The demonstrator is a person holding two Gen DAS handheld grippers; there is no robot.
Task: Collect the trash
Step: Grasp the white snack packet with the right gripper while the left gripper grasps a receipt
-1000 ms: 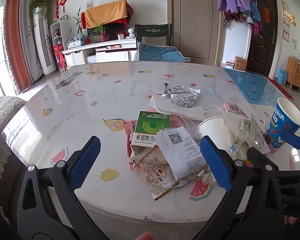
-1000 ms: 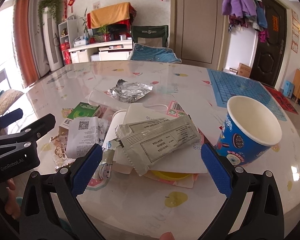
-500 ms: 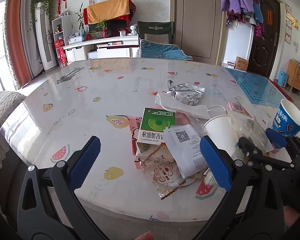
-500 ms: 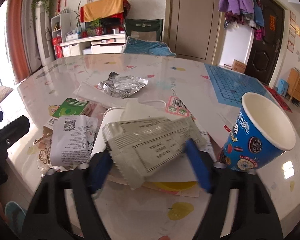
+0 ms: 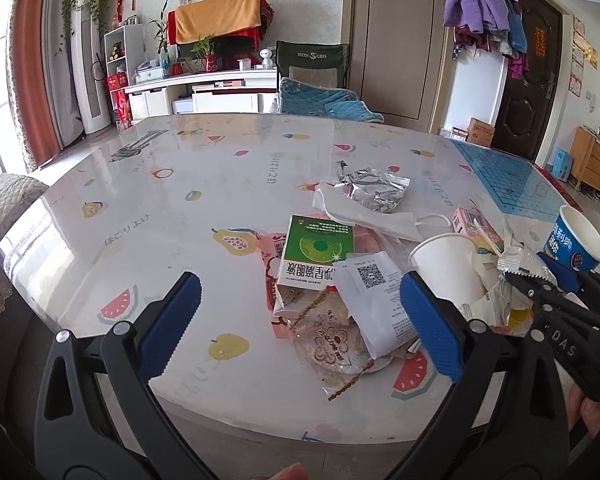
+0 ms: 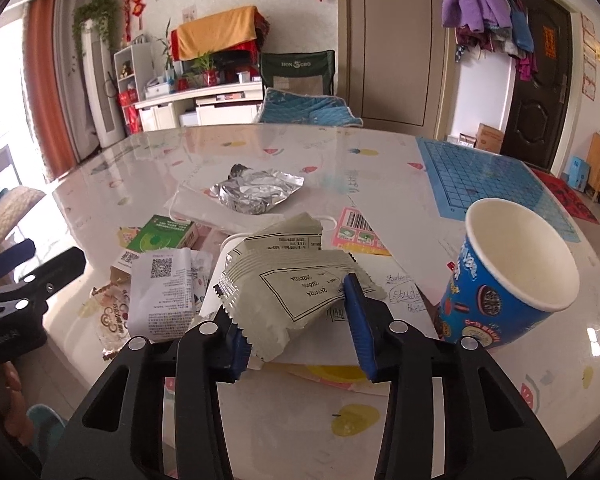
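Observation:
A pile of trash lies on the fruit-print table [image 5: 148, 216]. My right gripper [image 6: 296, 328] has its jaws closing on a grey-green snack wrapper [image 6: 292, 292]; the blue pads press its two sides and it buckles upward. In the left wrist view the same wrapper [image 5: 516, 260] shows at the right gripper's [image 5: 540, 280] tip. My left gripper [image 5: 300, 320] hangs open above the near table edge with nothing between its fingers. Beyond it lie a green box [image 5: 320, 252], a QR-code receipt [image 5: 372, 292] and a clear biscuit wrapper [image 5: 332, 352].
A blue paper cup [image 6: 500, 280] stands upright just right of the right gripper. A white paper cup [image 5: 448, 268] lies in the pile. Crumpled foil [image 6: 256, 192] and a white face mask [image 5: 364, 212] sit farther back, a blue grid mat [image 6: 488, 176] at the far right.
The right gripper's jaws have narrowed from wide open onto the grey-green wrapper, which has gone from flat to buckled. The left gripper has stayed open and nearly still.

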